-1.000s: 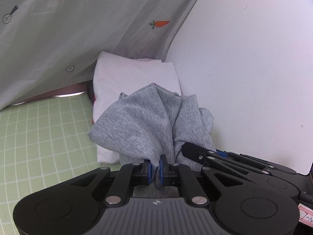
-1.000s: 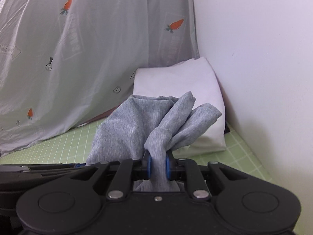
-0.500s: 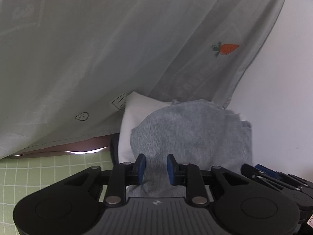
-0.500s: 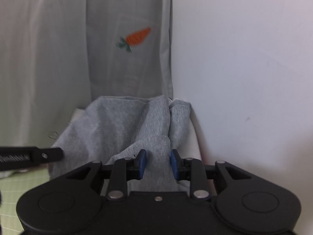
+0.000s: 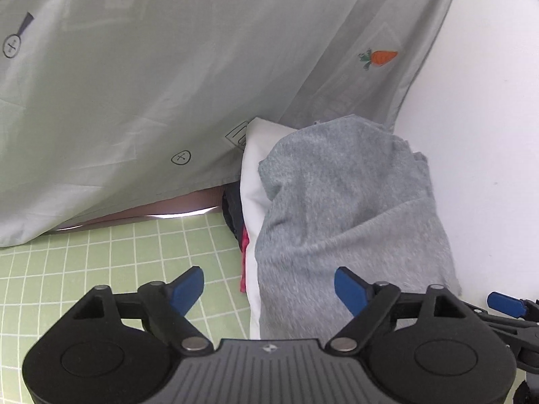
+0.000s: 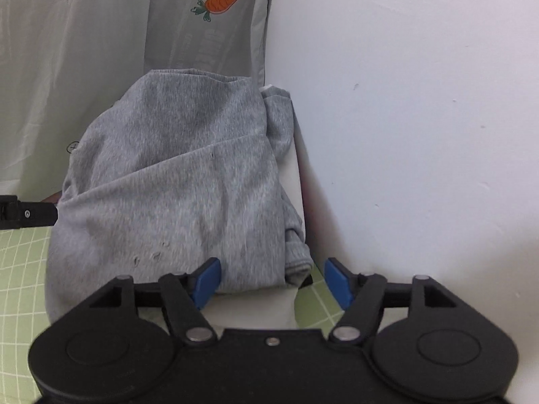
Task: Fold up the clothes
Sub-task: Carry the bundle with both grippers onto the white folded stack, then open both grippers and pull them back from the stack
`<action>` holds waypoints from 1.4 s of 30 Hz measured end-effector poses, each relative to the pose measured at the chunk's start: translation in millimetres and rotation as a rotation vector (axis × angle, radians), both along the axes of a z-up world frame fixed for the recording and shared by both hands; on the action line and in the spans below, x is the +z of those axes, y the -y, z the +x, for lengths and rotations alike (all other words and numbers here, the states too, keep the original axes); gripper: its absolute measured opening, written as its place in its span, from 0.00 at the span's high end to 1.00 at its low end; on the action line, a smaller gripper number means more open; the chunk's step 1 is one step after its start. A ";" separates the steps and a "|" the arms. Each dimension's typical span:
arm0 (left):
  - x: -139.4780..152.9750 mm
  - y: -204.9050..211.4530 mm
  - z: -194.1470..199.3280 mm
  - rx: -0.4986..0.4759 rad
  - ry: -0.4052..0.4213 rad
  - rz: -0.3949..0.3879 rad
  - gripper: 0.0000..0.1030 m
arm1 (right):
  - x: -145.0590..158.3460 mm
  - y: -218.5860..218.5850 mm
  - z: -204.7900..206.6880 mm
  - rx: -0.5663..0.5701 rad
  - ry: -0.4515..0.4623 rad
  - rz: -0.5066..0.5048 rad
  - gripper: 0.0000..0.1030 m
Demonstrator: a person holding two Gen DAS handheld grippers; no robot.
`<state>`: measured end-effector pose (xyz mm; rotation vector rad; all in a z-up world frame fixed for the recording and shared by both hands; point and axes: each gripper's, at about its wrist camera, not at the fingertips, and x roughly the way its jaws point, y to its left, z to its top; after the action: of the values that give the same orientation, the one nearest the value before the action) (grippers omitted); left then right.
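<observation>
A folded grey garment (image 5: 350,222) lies on top of a stack of folded clothes, with a white garment (image 5: 256,165) under it and dark and pink layers (image 5: 243,239) lower down. It also shows in the right wrist view (image 6: 178,188). My left gripper (image 5: 269,291) is open, its blue pads either side of the grey garment's near end, not holding it. My right gripper (image 6: 274,281) is open just in front of the stack's near right corner. The right gripper's fingertip (image 5: 505,301) shows at the left view's right edge.
The stack sits in a corner on a green grid mat (image 5: 101,269), against a white wall (image 6: 421,134) on the right. A pale grey curtain with carrot prints (image 5: 168,84) hangs behind and to the left.
Both grippers carried the bunched grey garment onto the stack, then opened and let it go. The garment now lies flat on the white one, and both grippers have drawn back slightly.
</observation>
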<state>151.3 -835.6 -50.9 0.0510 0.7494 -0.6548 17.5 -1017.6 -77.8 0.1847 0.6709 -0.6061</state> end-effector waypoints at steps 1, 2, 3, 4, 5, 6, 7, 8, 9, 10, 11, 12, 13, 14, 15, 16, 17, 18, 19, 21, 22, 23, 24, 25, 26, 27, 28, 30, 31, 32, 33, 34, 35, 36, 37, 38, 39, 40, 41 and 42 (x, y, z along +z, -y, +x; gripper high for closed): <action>6.9 -6.3 -13.2 -0.001 0.011 -0.018 0.11 | 6.0 -6.9 -7.9 0.004 0.012 -0.002 0.25; 14.7 -13.3 -28.8 0.005 0.023 -0.037 0.06 | 12.1 -13.8 -15.7 0.008 0.023 -0.005 0.22; 21.5 -19.7 -42.4 0.010 0.036 -0.049 0.02 | 18.1 -20.8 -23.6 0.012 0.035 -0.007 0.19; 28.3 -26.1 -56.0 0.014 0.048 -0.060 0.00 | 24.1 -27.7 -31.4 0.016 0.047 -0.009 0.17; 34.7 -32.4 -69.8 0.017 0.061 -0.068 0.00 | 30.2 -34.6 -39.3 0.020 0.058 -0.011 0.14; 40.2 -39.1 -84.4 0.015 0.076 -0.069 0.00 | 36.2 -41.5 -47.1 0.024 0.070 -0.014 0.11; 45.1 -47.2 -98.7 0.013 0.092 -0.067 0.00 | 42.3 -48.5 -55.0 0.028 0.082 -0.016 0.10; 48.8 -54.0 -111.7 0.013 0.105 -0.064 0.00 | 48.2 -55.5 -63.1 0.032 0.094 -0.018 0.04; 51.6 -60.5 -123.7 0.014 0.114 -0.063 0.00 | 53.3 -63.3 -72.9 0.037 0.108 -0.019 0.01; 53.2 -66.5 -134.0 0.011 0.117 -0.061 0.00 | 56.8 -70.8 -82.3 0.038 0.117 -0.017 0.01; 54.5 -73.4 -144.3 0.006 0.114 -0.058 0.00 | 60.3 -78.4 -91.8 0.038 0.125 -0.015 0.01; 55.5 -79.8 -154.1 0.000 0.111 -0.054 0.00 | 63.2 -86.9 -101.8 0.038 0.129 -0.011 0.00; 55.5 -85.2 -162.9 -0.006 0.107 -0.049 0.00 | 64.4 -95.1 -111.7 0.034 0.126 -0.011 0.00; 55.3 -90.9 -171.9 -0.010 0.106 -0.044 0.00 | 65.6 -103.4 -121.7 0.030 0.124 -0.010 0.00; 54.6 -96.8 -181.4 -0.015 0.106 -0.038 0.00 | 66.0 -111.7 -133.0 0.033 0.118 -0.009 0.00; 53.9 -103.0 -190.4 -0.021 0.107 -0.032 0.00 | 65.9 -117.6 -141.0 0.034 0.116 -0.007 0.00; 52.9 -110.0 -197.6 -0.026 0.106 -0.028 0.00 | 65.8 -125.1 -151.6 0.035 0.115 -0.003 0.00; 51.8 -116.2 -203.5 -0.029 0.104 -0.025 0.00 | 65.0 -131.4 -161.2 0.034 0.115 0.005 0.00; 50.6 -122.3 -209.5 -0.031 0.100 -0.025 0.00 | 64.1 -137.5 -170.5 0.033 0.114 0.014 0.00; 47.8 -132.7 -221.0 -0.034 0.088 -0.025 0.00 | 60.3 -147.1 -185.2 0.027 0.099 0.030 0.00; 46.5 -137.3 -226.4 -0.036 0.084 -0.024 0.00 | 58.5 -151.5 -192.4 0.024 0.093 0.032 0.00; 45.4 -141.5 -231.4 -0.037 0.081 -0.022 0.00 | 56.6 -155.9 -199.6 0.022 0.086 0.034 0.00; 44.4 -144.6 -235.1 -0.038 0.079 -0.019 0.00 | 54.4 -160.1 -206.7 0.019 0.081 0.037 0.00; 43.7 -147.0 -239.1 -0.040 0.077 -0.016 0.00 | 52.9 -164.0 -212.9 0.018 0.078 0.040 0.00; 43.0 -149.4 -243.1 -0.041 0.075 -0.013 0.00 | 51.5 -167.3 -218.1 0.017 0.073 0.043 0.00; 42.5 -151.5 -246.7 -0.041 0.074 -0.009 0.00 | 50.2 -170.6 -223.4 0.017 0.069 0.045 0.00; 42.3 -153.0 -249.8 -0.037 0.075 -0.004 0.00 | 49.0 -173.8 -228.4 0.016 0.064 0.047 0.00; 42.1 -155.7 -255.8 -0.035 0.080 0.005 0.00 | 47.5 -178.8 -234.4 0.016 0.056 0.044 0.00; 41.8 -157.0 -258.6 -0.035 0.080 0.006 0.00 | 47.4 -180.8 -237.4 0.015 0.056 0.044 0.00; 41.6 -158.3 -261.1 -0.037 0.080 0.007 0.00 | 47.3 -182.8 -240.4 0.014 0.056 0.043 0.00; 41.5 -159.5 -263.1 -0.039 0.079 0.006 0.00 | 47.2 -184.8 -243.3 0.013 0.056 0.043 0.00; 41.5 -160.7 -265.0 -0.040 0.078 0.006 0.00 | 47.0 -186.0 -245.4 0.012 0.055 0.044 0.00; 41.6 -161.7 -266.7 -0.040 0.080 0.006 0.00 | 46.7 -187.3 -247.4 0.011 0.054 0.046 0.00; 41.8 -162.6 -268.2 -0.040 0.081 0.006 0.00 | 46.4 -188.5 -249.4 0.011 0.054 0.047 0.00; 41.9 -163.4 -269.2 -0.041 0.082 0.006 0.00 | 46.4 -189.3 -250.5 0.010 0.054 0.046 0.00; 42.0 -164.4 -270.5 -0.044 0.081 0.005 0.00 | 46.4 -190.0 -251.7 0.009 0.054 0.046 0.00; 42.1 -165.2 -271.6 -0.045 0.081 0.004 0.00 | 46.4 -190.7 -252.7 0.008 0.054 0.045 0.00; 42.3 -165.6 -272.4 -0.042 0.083 0.005 0.00 | 46.5 -190.8 -253.0 0.008 0.055 0.045 0.00; 42.6 -165.9 -273.1 -0.040 0.085 0.006 0.00 | 46.6 -191.0 -253.3 0.008 0.056 0.045 0.00; 42.9 -166.1 -273.7 -0.038 0.086 0.007 0.00 | 46.8 -191.1 -253.6 0.007 0.056 0.045 0.00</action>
<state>-122.4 -669.5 -8.1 0.0997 0.6691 -0.6823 -236.2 -826.5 -31.0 0.2403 0.6307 -0.5771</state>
